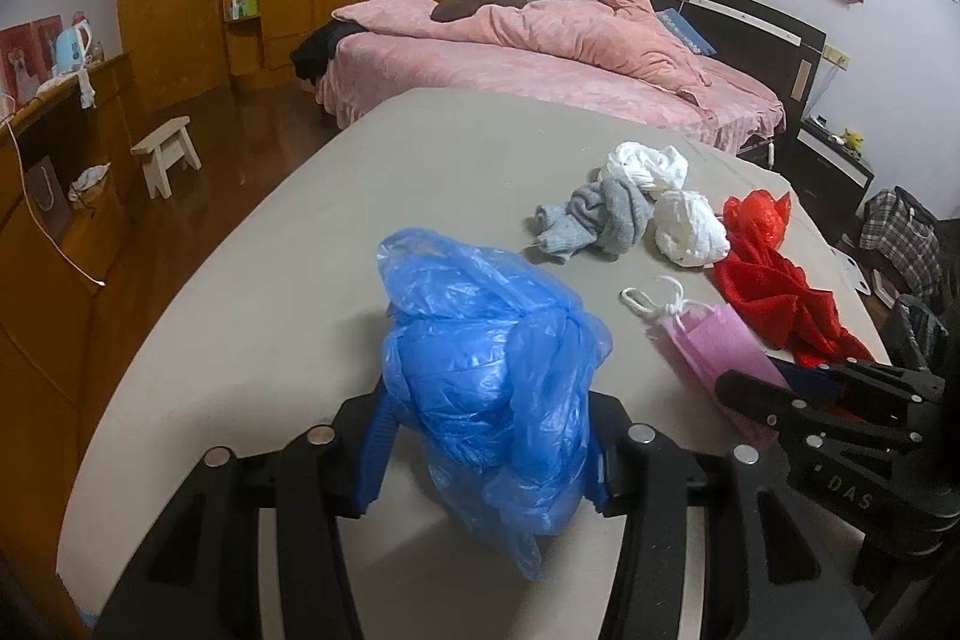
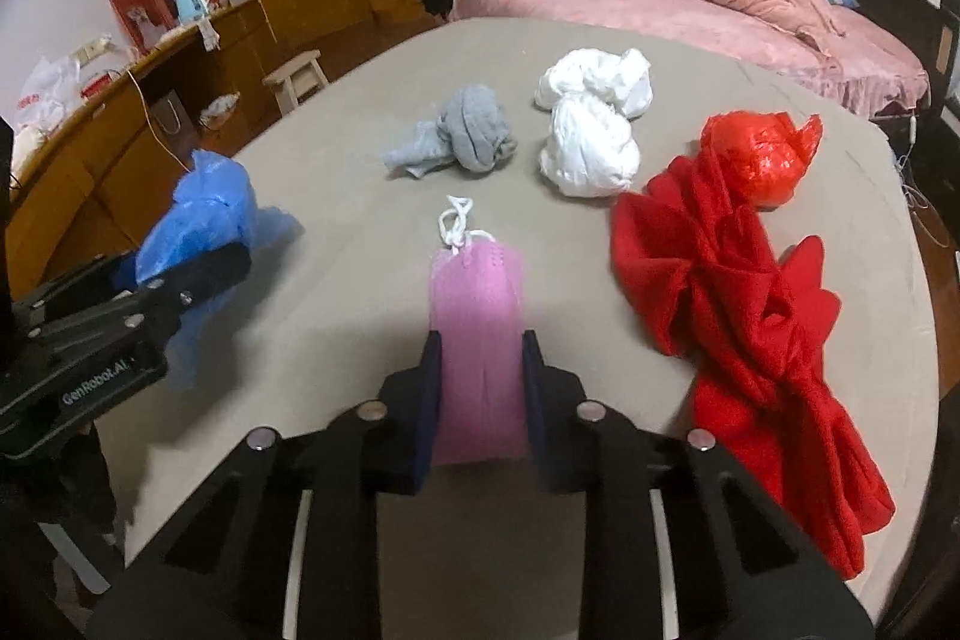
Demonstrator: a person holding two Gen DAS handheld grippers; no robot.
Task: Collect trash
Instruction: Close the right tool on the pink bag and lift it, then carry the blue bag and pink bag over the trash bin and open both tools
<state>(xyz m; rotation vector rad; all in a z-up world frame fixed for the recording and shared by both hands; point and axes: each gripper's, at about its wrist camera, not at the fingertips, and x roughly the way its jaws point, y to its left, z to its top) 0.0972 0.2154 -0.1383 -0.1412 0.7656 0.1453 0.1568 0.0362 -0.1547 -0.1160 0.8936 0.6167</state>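
Left tool pinches blue plastic bag. Right tool pinches pink mask, long axis running ahead toward the worktop's far edge.

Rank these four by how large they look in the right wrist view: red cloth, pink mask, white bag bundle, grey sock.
1. red cloth
2. pink mask, though nearness to the camera enlarges it
3. white bag bundle, close to the mask, so that order is unsure
4. grey sock
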